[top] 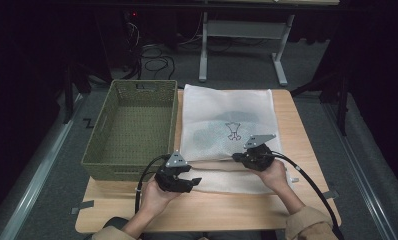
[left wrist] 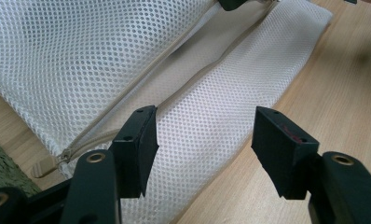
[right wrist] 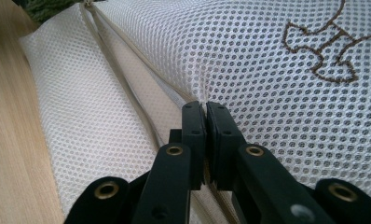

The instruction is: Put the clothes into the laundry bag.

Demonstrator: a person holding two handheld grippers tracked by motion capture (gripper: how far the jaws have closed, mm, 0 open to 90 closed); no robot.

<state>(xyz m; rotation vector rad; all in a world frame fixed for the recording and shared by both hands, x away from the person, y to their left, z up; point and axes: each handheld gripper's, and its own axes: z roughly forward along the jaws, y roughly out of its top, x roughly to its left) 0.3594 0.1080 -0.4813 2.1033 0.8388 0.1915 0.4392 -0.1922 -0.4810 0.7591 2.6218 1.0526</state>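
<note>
- Lying flat on the wooden table, the white mesh bag sits just right of the green basket.
- Left gripper hovers with jaws spread over the bag's near flap.
- Right gripper has jaws pressed together, pinching the zipper edge.

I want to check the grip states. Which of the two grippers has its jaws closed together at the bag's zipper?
The right gripper: its jaws are pressed together at the zipper edge of the white mesh bag. The left gripper stands with jaws apart over the bag's near flap.
</note>
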